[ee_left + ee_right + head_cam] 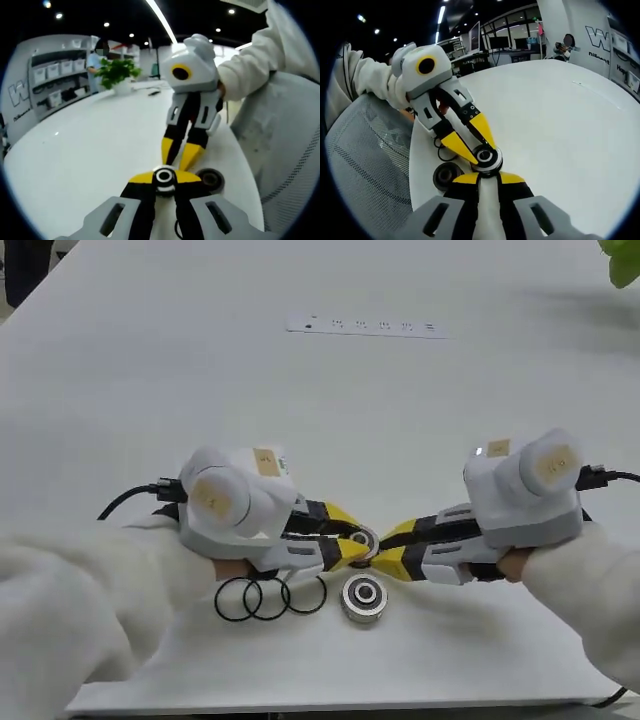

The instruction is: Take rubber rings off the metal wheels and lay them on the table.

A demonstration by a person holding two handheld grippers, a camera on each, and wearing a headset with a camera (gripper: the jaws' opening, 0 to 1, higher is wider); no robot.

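A small metal wheel (362,540) with a black rubber ring on it hangs just above the table between the two grippers. My left gripper (350,546) is shut on this wheel (164,176), which sits between its yellow tips. My right gripper (384,548) comes in from the right, and its tips (180,154) are pinched together at the wheel's rim (486,156), on the ring. A second wheel (364,598) lies flat on the table just below them. Three loose black rubber rings (268,598) lie in a row to its left.
The white table (330,420) stretches far ahead, with a white power strip (365,326) near its far side. The second wheel (210,179) lies close to the table's near edge. A mesh chair (365,165) stands by the table. A potted plant (116,75) stands at the far end.
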